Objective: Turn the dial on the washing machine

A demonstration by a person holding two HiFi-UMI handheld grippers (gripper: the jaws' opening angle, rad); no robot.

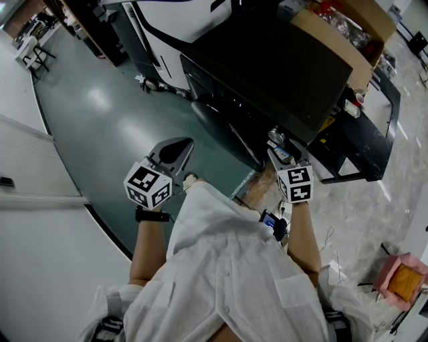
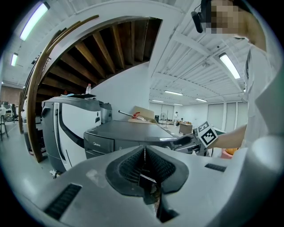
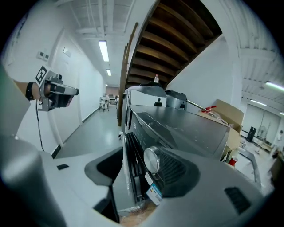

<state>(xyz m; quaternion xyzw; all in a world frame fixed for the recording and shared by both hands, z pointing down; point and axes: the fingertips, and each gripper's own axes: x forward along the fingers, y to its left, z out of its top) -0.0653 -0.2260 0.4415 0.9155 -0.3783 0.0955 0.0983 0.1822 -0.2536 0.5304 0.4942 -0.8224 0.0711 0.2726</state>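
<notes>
The dark grey washing machine (image 1: 267, 67) stands ahead of me, its front panel facing left in the head view. Its round silver dial (image 3: 151, 159) sits on the near corner of that panel. My right gripper (image 3: 142, 170) is open and straddles that corner, with the dial between the jaws, close by the right pad (image 3: 177, 170). In the head view the right gripper (image 1: 279, 148) reaches the dial (image 1: 276, 137). My left gripper (image 1: 175, 150) hangs back from the machine over the floor. Its jaws (image 2: 144, 166) are shut on nothing, pointing at the machine (image 2: 128, 135).
An open cardboard box (image 1: 348, 33) stands behind the machine. A white appliance (image 1: 174, 20) is to its left, a low black frame (image 1: 361, 147) to its right. A white partition (image 1: 40, 220) runs along the left. A pink box (image 1: 401, 280) lies on the floor at right.
</notes>
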